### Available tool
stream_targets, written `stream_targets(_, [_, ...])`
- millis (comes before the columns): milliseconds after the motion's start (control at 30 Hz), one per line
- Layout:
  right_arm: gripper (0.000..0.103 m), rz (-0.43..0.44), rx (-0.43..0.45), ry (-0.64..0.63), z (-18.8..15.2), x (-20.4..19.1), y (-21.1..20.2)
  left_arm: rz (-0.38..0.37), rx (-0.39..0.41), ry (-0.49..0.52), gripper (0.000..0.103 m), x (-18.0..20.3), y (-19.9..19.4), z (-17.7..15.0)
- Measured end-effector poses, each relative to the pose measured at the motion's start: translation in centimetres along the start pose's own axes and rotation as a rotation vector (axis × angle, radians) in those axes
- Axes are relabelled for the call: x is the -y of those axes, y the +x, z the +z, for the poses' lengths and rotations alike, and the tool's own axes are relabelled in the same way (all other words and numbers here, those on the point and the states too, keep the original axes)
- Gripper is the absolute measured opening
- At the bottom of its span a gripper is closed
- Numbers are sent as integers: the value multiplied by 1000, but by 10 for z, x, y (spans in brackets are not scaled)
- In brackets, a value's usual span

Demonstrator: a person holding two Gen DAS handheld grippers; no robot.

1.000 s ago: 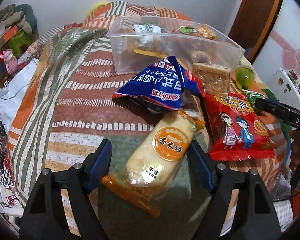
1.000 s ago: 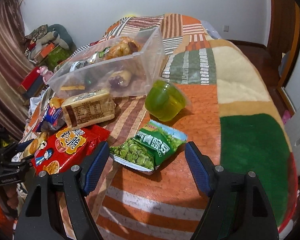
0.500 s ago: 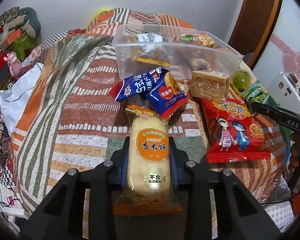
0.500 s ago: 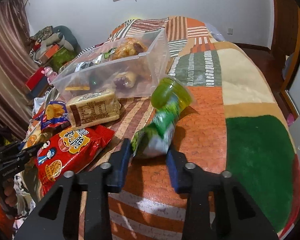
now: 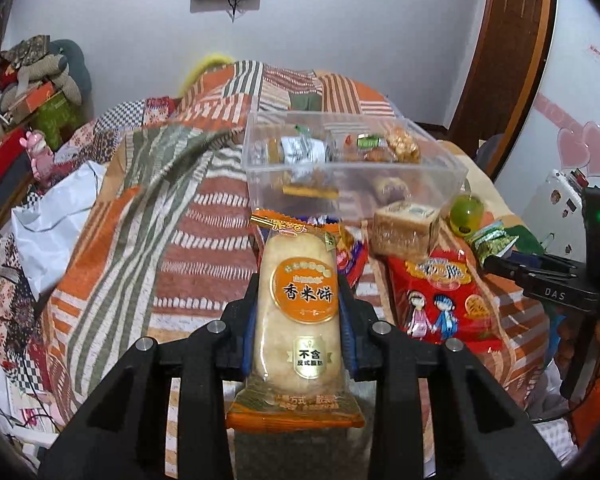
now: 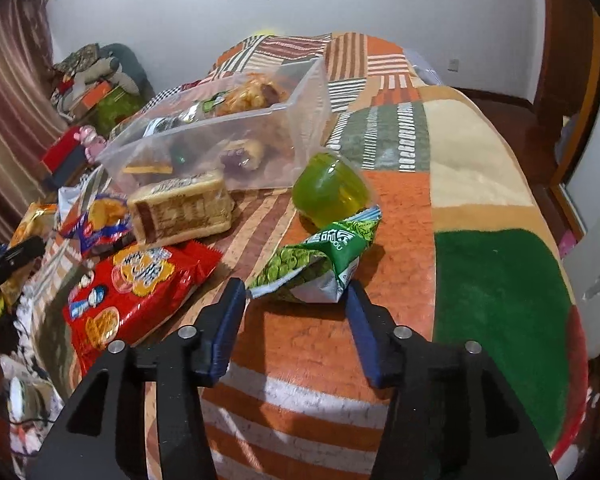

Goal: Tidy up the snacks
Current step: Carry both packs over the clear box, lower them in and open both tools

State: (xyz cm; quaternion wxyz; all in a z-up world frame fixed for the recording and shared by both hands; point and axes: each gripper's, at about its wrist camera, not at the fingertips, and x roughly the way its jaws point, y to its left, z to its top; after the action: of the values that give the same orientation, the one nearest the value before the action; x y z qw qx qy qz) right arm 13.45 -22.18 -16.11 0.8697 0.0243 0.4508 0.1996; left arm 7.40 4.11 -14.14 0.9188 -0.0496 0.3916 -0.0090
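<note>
Bed point(image 6: 480, 184): a patchwork blanket in orange, green and cream stripes carries everything; soft ground, so packets sink and tilt on it.
Clear bin point(image 5: 352, 168): at the far middle, open-topped, several snacks already inside; I judge it the place the loose ones belong.
Red snack bag point(image 5: 440, 300): flat on the blanket, right of my left jaws, untouched.
Rice cracker pack point(image 5: 300, 312): lifted off the blanket, standing lengthwise in my left gripper point(image 5: 300, 320), whose jaws are clamped on its two long sides. Light, I judge, and brittle inside a slick crinkly wrapper, so a gentle squeeze at mid-length is right; harder would crack the crackers.
Wrapped cake slice point(image 6: 180, 208): just in front of the bin's near wall, soft by its look.
Green pea packet point(image 6: 320, 260): crumpled on the blanket, its near end between the jaws of my right gripper point(image 6: 296, 312), which stand apart and are not pinching it. Light, slippery foil; I would take it across the middle.
Green jelly cup point(image 6: 328, 188): touching the pea packet's far end.
</note>
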Motion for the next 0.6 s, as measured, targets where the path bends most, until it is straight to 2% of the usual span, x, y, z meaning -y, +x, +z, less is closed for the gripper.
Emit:
stream_targets(267, [49,27,15,87,9,11,5,-1,28,-2,33,0,1,16])
stream_targets(367, [36,13,17,70,9,10,6,-5,33,-1,33,1,4,21])
stream_targets(467, [32,18,25,54,8,9,3,-14,40,-3,33,1,6,26])
stream_targets(600, [31,12,46,19,9,4,-6,-20,55,-8,33,-1,8,37])
